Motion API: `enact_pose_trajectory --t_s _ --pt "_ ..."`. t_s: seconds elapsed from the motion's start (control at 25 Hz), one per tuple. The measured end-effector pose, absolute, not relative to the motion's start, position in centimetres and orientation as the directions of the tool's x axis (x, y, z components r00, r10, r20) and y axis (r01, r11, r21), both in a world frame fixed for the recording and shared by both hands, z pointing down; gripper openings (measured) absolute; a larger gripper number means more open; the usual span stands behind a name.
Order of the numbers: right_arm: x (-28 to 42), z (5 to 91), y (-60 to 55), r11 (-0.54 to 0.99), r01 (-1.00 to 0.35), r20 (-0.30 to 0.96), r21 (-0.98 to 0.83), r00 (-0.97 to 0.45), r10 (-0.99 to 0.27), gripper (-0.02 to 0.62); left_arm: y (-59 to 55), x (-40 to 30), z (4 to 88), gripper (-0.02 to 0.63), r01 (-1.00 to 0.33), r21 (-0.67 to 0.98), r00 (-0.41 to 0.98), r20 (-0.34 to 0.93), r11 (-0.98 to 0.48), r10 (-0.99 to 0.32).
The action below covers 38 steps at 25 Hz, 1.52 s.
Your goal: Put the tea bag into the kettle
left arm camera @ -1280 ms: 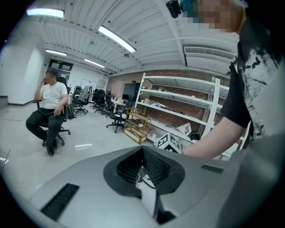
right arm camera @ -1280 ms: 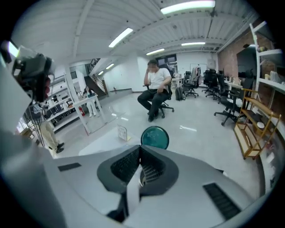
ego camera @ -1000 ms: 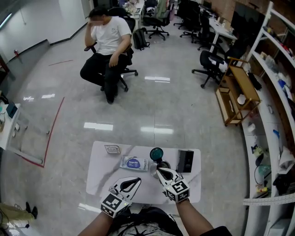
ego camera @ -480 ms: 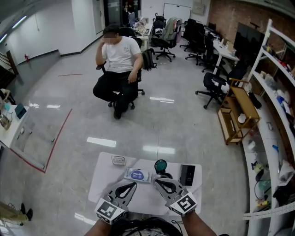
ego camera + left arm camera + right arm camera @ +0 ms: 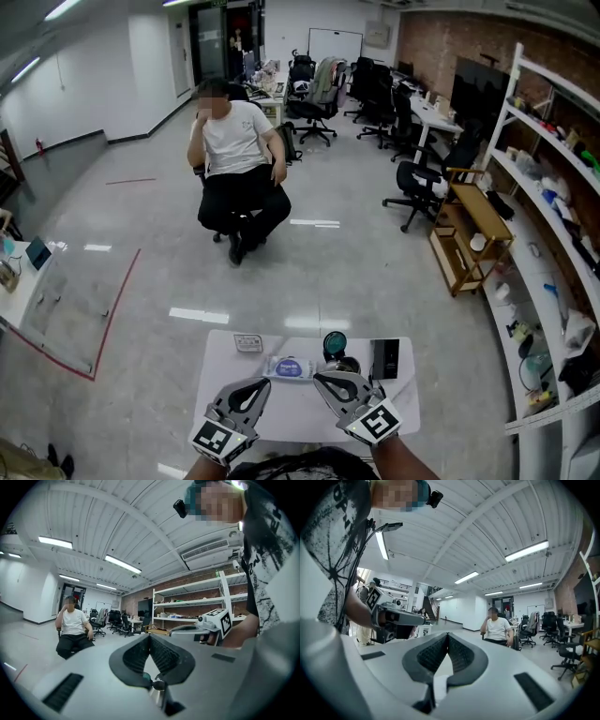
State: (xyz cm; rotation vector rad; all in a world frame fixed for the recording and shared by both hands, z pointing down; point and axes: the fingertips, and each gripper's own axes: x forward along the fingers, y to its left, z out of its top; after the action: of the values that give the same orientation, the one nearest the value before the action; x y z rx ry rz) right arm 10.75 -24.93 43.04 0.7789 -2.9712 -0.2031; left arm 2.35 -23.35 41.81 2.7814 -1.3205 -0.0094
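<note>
**Where the kettle (image 5: pixel 335 349) stands: far edge, lid up**

While the left gripper (image 5: pixel 150 637) and right gripper (image 5: pixel 447 635) hang over the tabletop's (image 5: pixel 292 414) near edge, both claws are pressed together, empty. Tea bag not discernible in any view.

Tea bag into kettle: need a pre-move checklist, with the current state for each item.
1. Kettle lid open: ok. The teal lid stands up on the kettle.
2. Tea bag located: cannot tell. None can be made out on the table.
3. Left hand-held gripper free: ok. Jaws shut, nothing between them.
4. Right hand-held gripper free: ok. Jaws shut tip to tip, nothing seen between them.
5. Kettle top reachable: ok. The wipes packet lies to its left and the black box to its right.
6. Seated person clear of the table: ok.
</note>
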Motion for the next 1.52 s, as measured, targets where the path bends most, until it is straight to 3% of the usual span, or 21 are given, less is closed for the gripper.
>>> enact_pose_trajectory --t_s 0.56,1.52 --pt "2.6 43.3 -19.1 0.837 -0.513 0.037 0.19 -0.849 -0.528 0.009 -18.3 -5.1 43.5 0.007 -0.734 0.034 0.679 0.045 -0.678 -0.733" --pt "1.4 44.1 -15.7 0.821 -0.518 0.095 0.242 -0.829 -0.551 0.008 -15.0 -7.1 43.4 0.008 -0.725 0.029 0.689 0.033 -0.689 -0.724"
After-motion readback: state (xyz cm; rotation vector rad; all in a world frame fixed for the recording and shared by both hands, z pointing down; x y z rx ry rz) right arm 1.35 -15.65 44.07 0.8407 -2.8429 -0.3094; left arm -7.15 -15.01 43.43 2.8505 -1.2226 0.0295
